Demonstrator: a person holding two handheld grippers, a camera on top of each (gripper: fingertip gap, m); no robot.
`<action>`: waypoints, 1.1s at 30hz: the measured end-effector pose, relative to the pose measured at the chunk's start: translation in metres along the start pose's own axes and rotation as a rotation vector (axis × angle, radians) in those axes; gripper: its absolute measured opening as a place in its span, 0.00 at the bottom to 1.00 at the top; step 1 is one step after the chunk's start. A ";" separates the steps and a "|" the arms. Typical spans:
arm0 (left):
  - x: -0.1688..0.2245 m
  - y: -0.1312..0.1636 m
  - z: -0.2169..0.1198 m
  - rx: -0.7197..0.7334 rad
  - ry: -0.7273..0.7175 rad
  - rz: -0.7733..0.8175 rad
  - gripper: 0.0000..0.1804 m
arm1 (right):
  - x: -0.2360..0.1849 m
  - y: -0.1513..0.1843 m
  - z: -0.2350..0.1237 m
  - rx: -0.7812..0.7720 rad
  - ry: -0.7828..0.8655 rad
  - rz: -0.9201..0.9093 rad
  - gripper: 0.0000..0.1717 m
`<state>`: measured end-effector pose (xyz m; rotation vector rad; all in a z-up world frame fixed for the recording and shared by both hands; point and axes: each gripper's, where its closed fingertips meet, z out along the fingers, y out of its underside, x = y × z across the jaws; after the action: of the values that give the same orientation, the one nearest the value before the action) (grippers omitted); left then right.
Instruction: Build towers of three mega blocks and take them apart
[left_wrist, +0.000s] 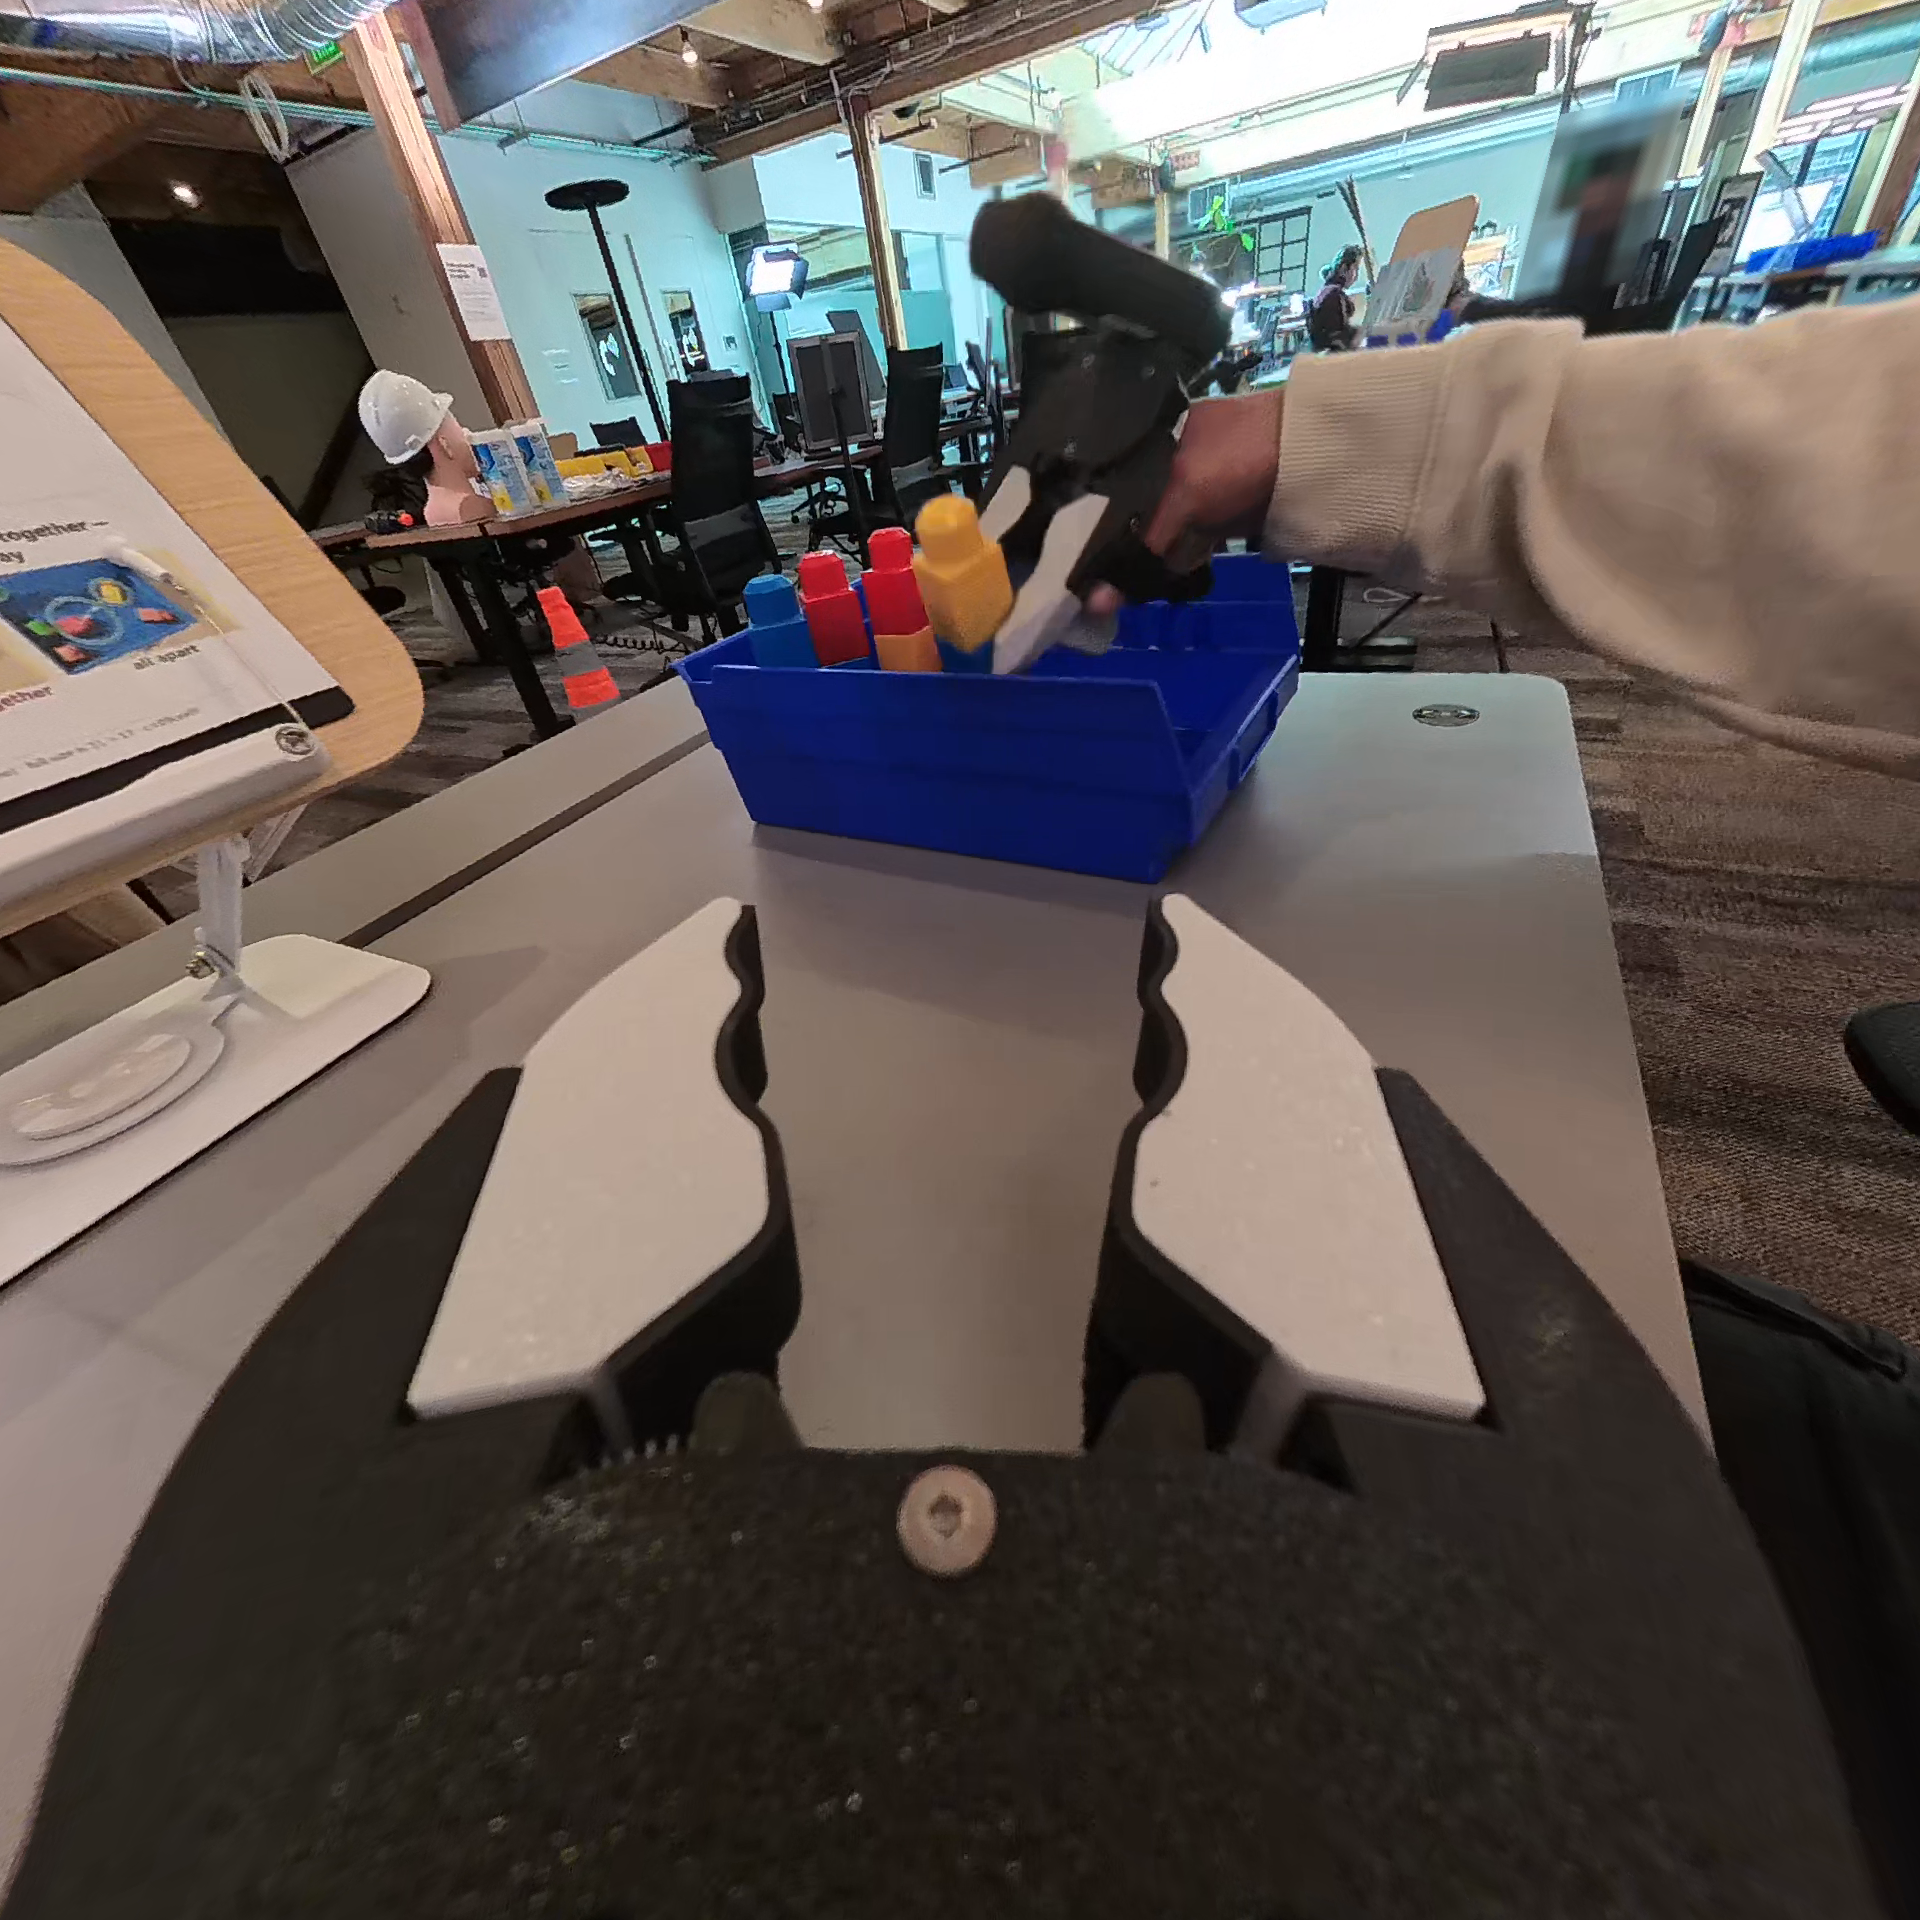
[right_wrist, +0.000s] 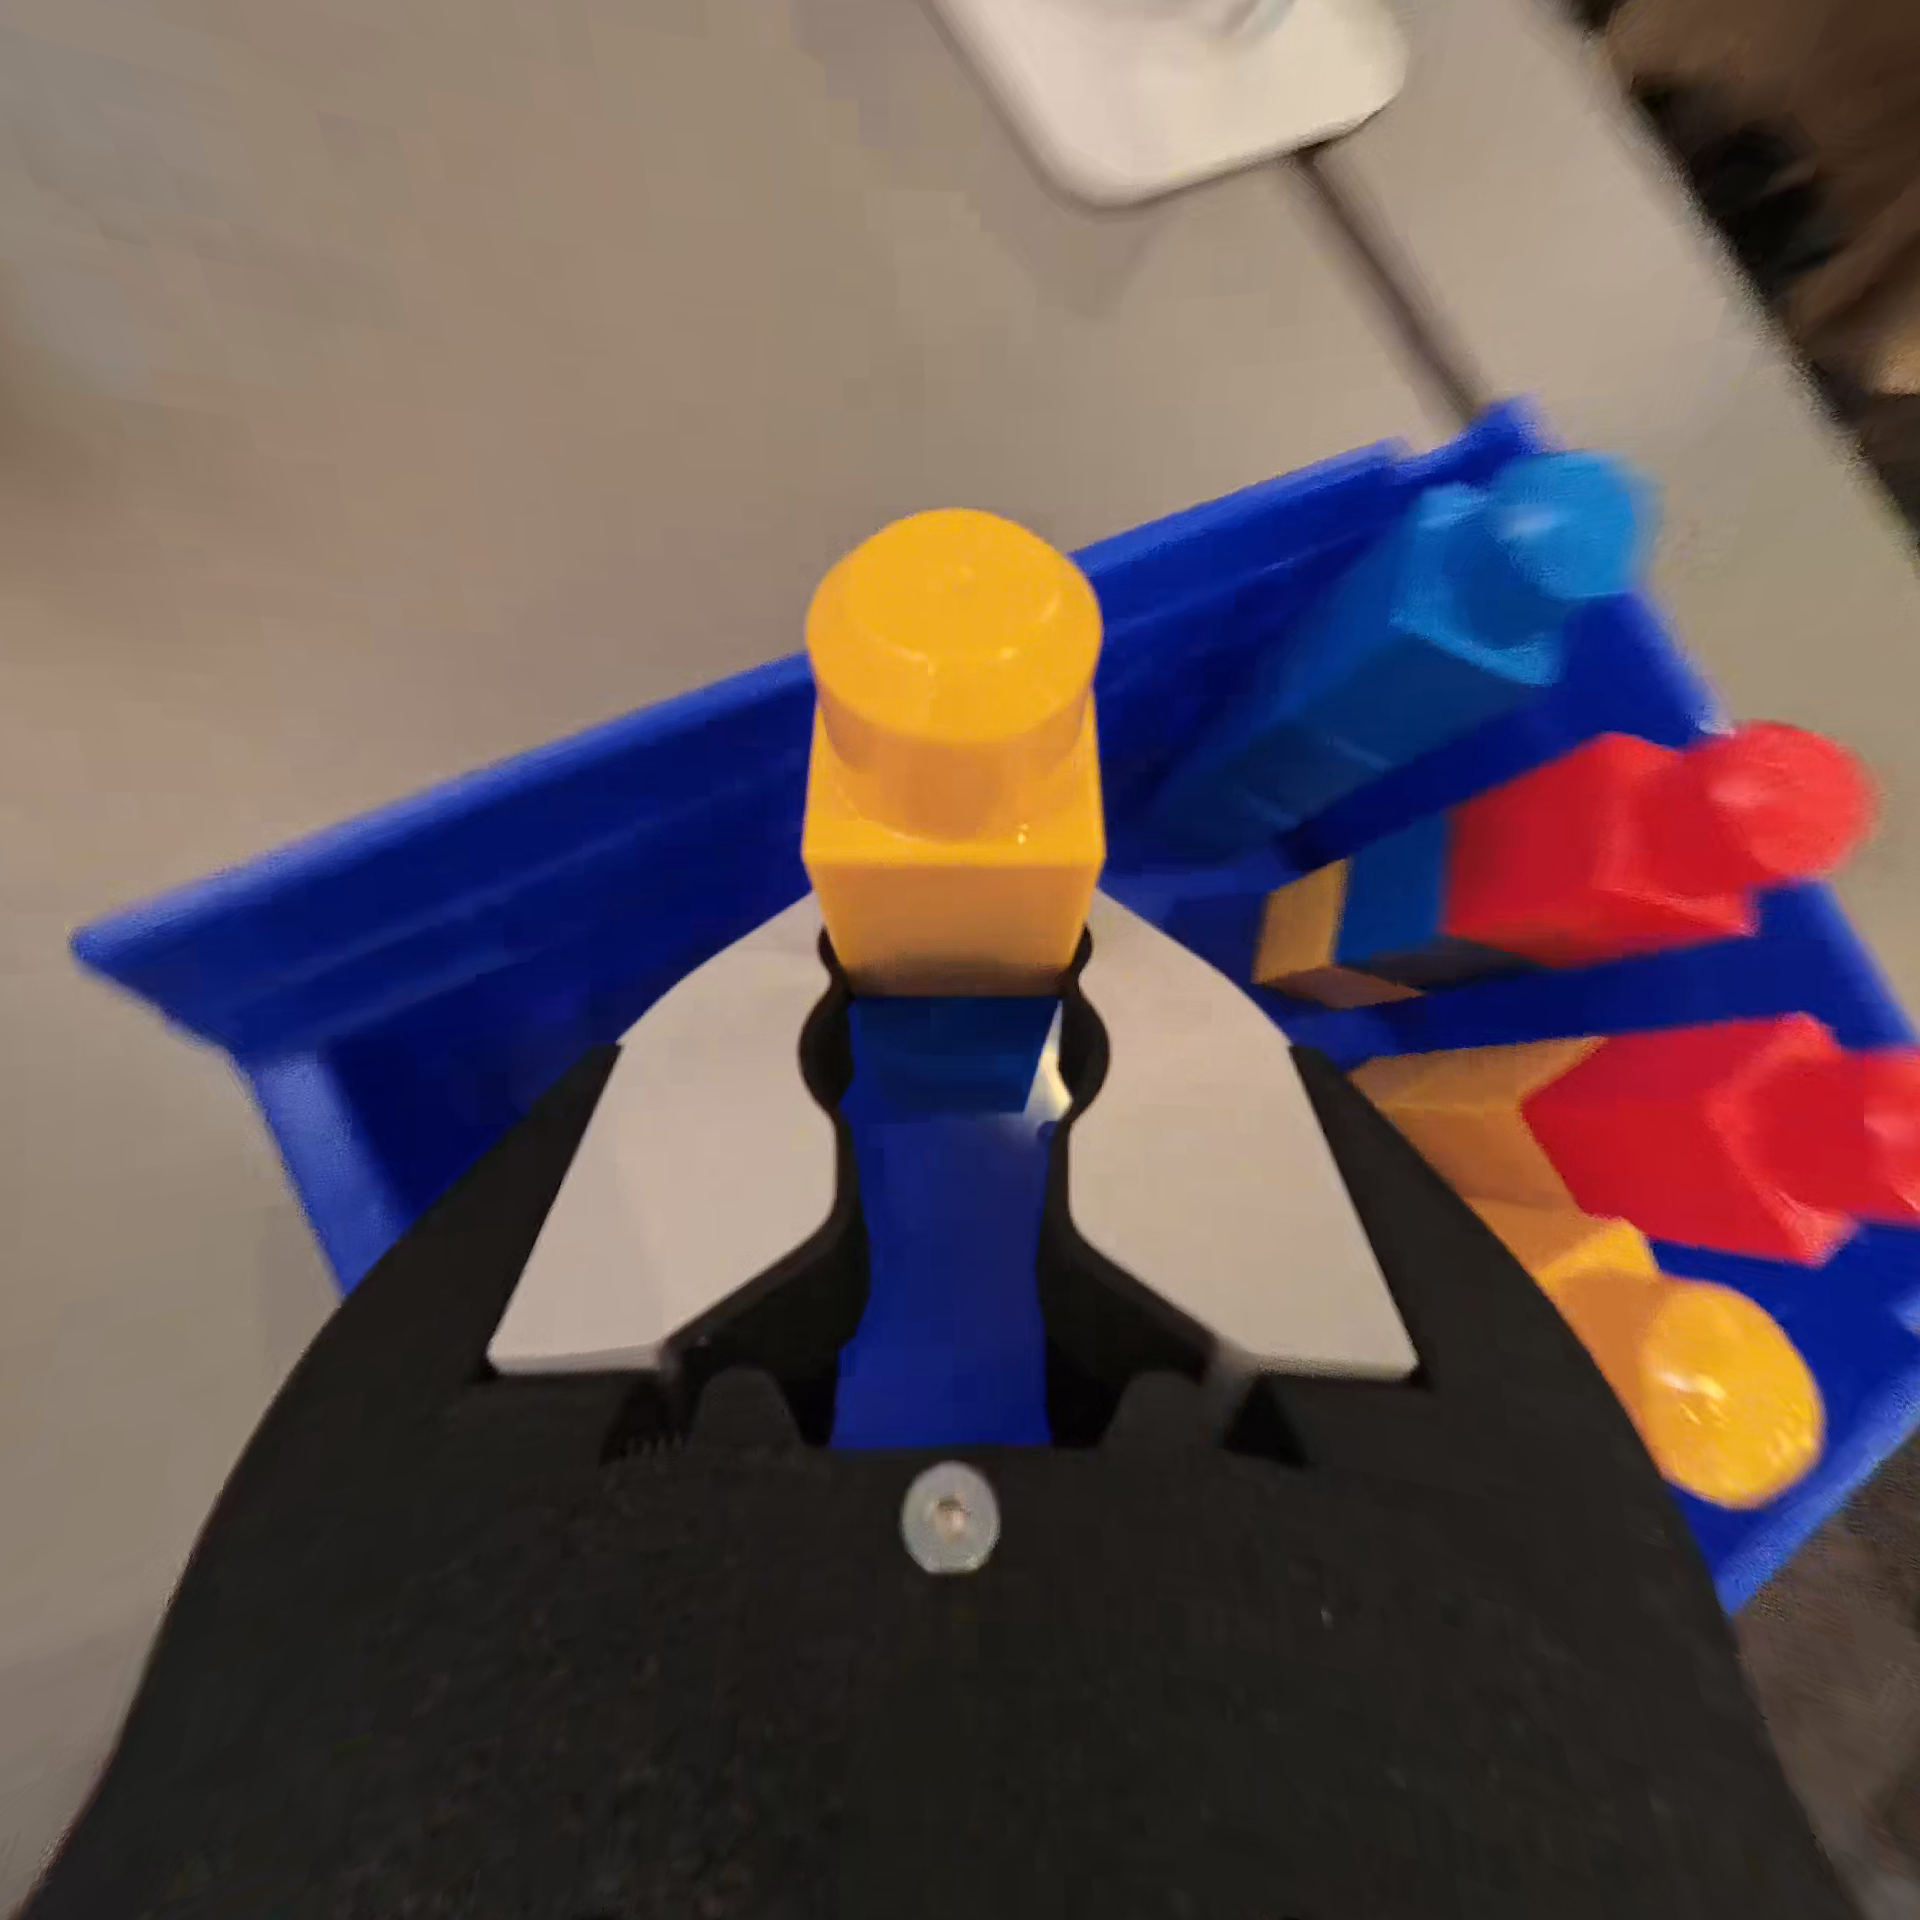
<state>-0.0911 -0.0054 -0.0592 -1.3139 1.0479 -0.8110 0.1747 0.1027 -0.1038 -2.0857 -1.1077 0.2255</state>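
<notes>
Right claw (right_wrist: 951, 971): closed on a stack of mega blocks, its dark pads pressed against both sides of a yellow block (right_wrist: 951, 831); a blue block (right_wrist: 940, 1060) sits joined under the yellow one, between the fingers.
Held stack, place: tilted, above the near left part of the blue bin (left_wrist: 987, 769), the yellow block (left_wrist: 961, 577) uppermost.
Left claw (left_wrist: 948, 997): wide open, nothing between its white fingers (left_wrist: 623, 1132), hovering over bare grey worktop (left_wrist: 1403, 935) on the near side of the bin.
Blue bin: stands on the far part of the worktop, well apart from the left claw.
Towers in bin: a blue tower (left_wrist: 777, 623) at the far left, then a red-topped one (left_wrist: 831, 608), then another red-topped one (left_wrist: 891, 592) on a yellow block; all upright, just beside the held stack.
Loose piece: one more yellow block (right_wrist: 1714, 1403) lies in the bin, to the right in the right wrist view.
Hand (left_wrist: 1216, 488): grips the right claw's handle, in a cream sleeve (left_wrist: 1558, 488).
Stand (left_wrist: 208, 987): white, at the left edge of the worktop, carrying a printed sheet (left_wrist: 135, 613).
Background: office desks, chairs, an orange cone (left_wrist: 577, 655) on the floor.
</notes>
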 end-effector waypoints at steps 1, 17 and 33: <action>-0.001 0.000 0.000 0.001 0.000 -0.003 0.38 | 0.014 -0.006 -0.004 0.073 0.075 0.067 0.21; 0.003 0.001 0.003 0.000 0.016 -0.011 0.38 | 0.077 0.041 0.026 0.101 0.535 0.588 0.21; -0.017 0.016 -0.013 -0.070 -0.104 -0.097 0.39 | -0.020 -0.049 -0.103 0.593 0.604 0.457 0.33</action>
<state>-0.1109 0.0074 -0.0721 -1.4605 0.9437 -0.7760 0.1799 0.0491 -0.0010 -1.6584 -0.1591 0.1064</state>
